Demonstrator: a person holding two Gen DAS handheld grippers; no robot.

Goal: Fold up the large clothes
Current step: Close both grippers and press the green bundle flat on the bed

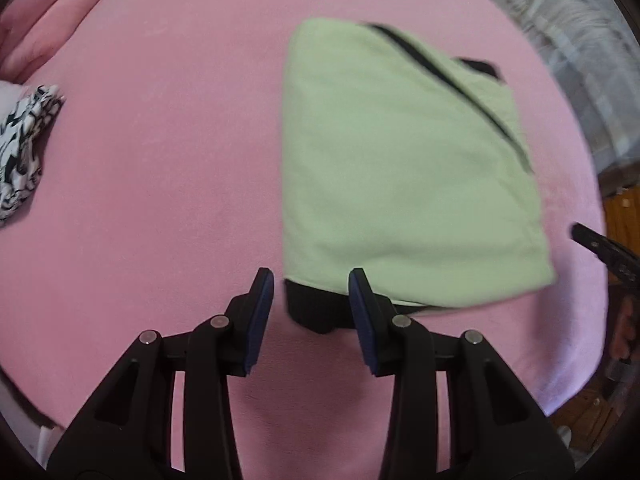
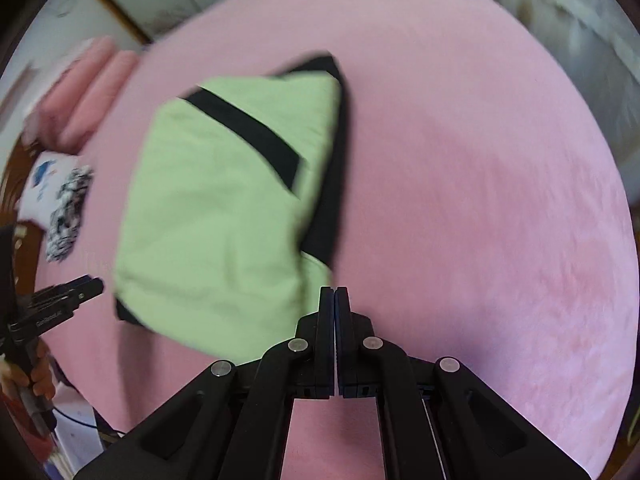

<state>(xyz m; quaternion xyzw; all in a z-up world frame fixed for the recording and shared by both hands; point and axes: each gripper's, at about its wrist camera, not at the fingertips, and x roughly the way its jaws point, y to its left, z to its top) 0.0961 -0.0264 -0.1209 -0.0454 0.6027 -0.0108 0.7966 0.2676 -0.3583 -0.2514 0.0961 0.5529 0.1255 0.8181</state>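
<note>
A light green garment (image 1: 400,168) with black trim lies folded into a compact packet on the pink bed cover (image 1: 160,160). My left gripper (image 1: 312,280) hovers over the packet's near corner, open, with only a black cuff (image 1: 316,312) showing below the gap. In the right wrist view the same garment (image 2: 208,208) lies left of centre. My right gripper (image 2: 334,290) is shut at the packet's near right corner, and nothing shows between its pads. The right gripper's tip (image 1: 588,236) pokes in at the left view's right edge. A hand (image 2: 36,376) holds the left gripper (image 2: 80,288).
A black-and-white patterned cloth (image 1: 24,148) (image 2: 68,216) lies at the bed's left side beside a white item with blue print (image 2: 44,184). Pink rolled bedding (image 1: 52,20) sits at the far left. Wooden floor (image 1: 624,208) shows past the bed's right edge.
</note>
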